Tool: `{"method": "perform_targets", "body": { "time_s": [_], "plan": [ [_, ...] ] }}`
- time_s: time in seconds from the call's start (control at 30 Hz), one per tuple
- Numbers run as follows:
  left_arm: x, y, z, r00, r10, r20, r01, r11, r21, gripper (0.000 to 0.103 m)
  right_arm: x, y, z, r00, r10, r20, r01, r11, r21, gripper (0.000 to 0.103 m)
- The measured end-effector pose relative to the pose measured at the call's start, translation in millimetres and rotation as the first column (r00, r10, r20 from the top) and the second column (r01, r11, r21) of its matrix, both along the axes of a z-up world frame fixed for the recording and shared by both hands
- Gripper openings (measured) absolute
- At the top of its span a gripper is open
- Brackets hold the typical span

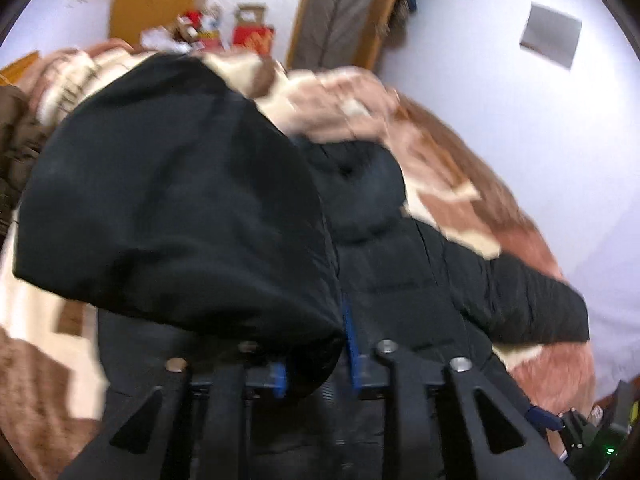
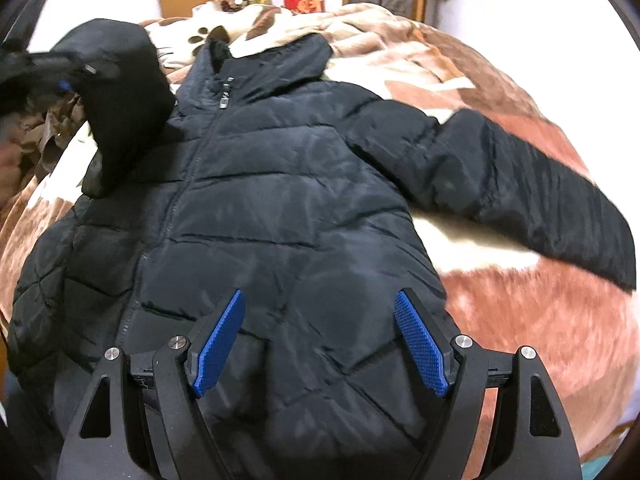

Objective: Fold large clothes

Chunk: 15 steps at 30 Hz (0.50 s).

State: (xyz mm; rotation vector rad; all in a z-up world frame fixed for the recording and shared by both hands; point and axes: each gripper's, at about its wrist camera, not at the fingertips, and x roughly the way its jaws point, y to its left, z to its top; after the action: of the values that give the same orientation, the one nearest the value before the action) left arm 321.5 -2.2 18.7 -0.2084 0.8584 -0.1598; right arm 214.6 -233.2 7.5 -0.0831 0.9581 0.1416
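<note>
Jacket (image 2: pixel 256 208) lies front-up on the blanket (image 2: pixel 520 312), zipper running from lower centre to the collar at upper centre of the right view. One sleeve (image 2: pixel 128 92) is lifted at upper left, between the left tongs' (image 1: pixel 316 364) jaws; whether they pinch it, cannot tell. Other sleeve (image 2: pixel 540 200) stretches right. Right tongs (image 2: pixel 320 344) open, empty, above the hem and nearer that sleeve.

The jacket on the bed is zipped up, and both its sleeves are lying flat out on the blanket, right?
Not quite. The jacket is zipped up, but only one sleeve lies flat out on the blanket. The other sleeve is lifted up over the jacket, its end between the left gripper's fingers. The right wrist view shows it.
</note>
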Motion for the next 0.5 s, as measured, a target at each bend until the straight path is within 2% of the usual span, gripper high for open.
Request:
{"method": "perform_targets", "body": {
  "time_s": [0.03,0.07,0.1,0.23,0.37,0.5],
  "plan": [
    [6,-9,-11,1.0,-0.012,-0.024,0.012,1.0,-0.012,0.052,0,-4,-2,1.0,-0.006,-0.004,0.006,1.0,0.004,0.077],
    [12,-17,-20,0.999,-0.02,-0.042,0.018,0.999,-0.03,0.068,1,-8,-4,1.0,-0.013,-0.011,0.013,1.0,0.009,0.077],
    [14,-24,-27,0.998,-0.029,-0.049,0.027,0.998,-0.052,0.072,1,-11,-5,1.0,-0.018,-0.014,0.018,1.0,0.012,0.077],
    [10,-47,-38,0.991,-0.095,-0.093,0.082,0.987,-0.135,0.079,3,-22,-2,0.999,-0.034,-0.008,0.034,0.999,0.029,0.077],
    [0,-59,-16,0.986,-0.164,-0.027,0.157,0.972,-0.173,0.083,6,-24,10,0.999,-0.041,0.024,0.04,0.998,0.044,0.077],
    [-12,-37,1,0.985,-0.173,0.016,0.173,0.972,-0.16,0.083,20,-14,22,0.998,-0.029,0.054,0.026,0.998,0.056,0.077]
  ]
}}
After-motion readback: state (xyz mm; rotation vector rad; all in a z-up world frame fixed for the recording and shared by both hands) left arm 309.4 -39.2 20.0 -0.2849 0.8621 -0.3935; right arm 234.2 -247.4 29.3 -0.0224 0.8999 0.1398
